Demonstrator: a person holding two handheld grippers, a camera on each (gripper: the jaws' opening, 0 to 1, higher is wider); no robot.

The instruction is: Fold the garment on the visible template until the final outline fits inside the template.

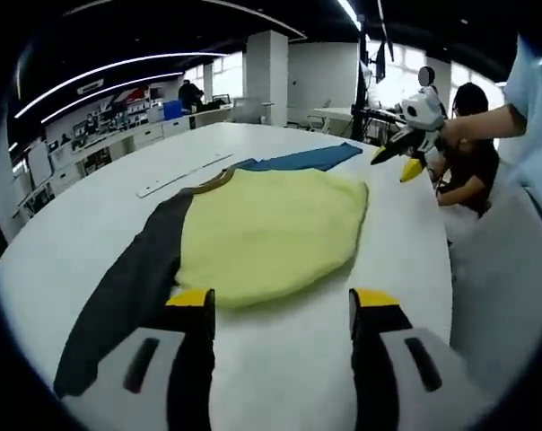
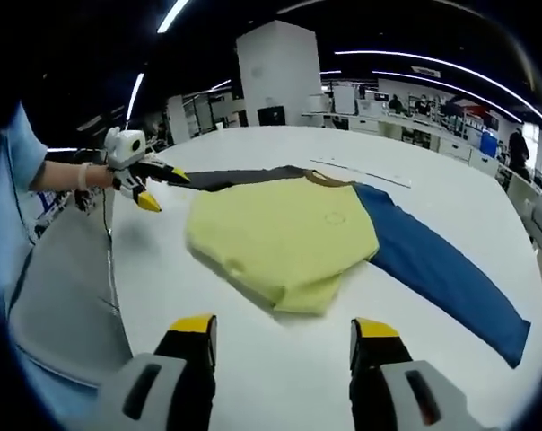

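Observation:
A garment lies flat on the white table point(image 1: 280, 377), its yellow body point(image 1: 271, 229) folded to a rounded hem near me. A dark grey sleeve point(image 1: 127, 287) stretches out to one side and a blue sleeve point(image 1: 302, 160) to the other, with a brown collar point(image 1: 213, 182) between them. My left gripper point(image 1: 282, 301) is open, just short of the yellow hem and touching nothing. My right gripper point(image 2: 283, 328) is also open, short of the yellow body point(image 2: 284, 238), with the blue sleeve point(image 2: 441, 269) to its right. Each gripper shows in the other's view, hand-held above a table edge point(image 1: 395, 165) point(image 2: 163, 190).
A thin pale strip point(image 1: 181, 175) lies on the table beyond the collar. A person point(image 1: 468, 153) sits past the table's edge. Grey floor point(image 2: 65, 296) lies beside the table. Desks and a white pillar point(image 2: 280, 72) stand far behind.

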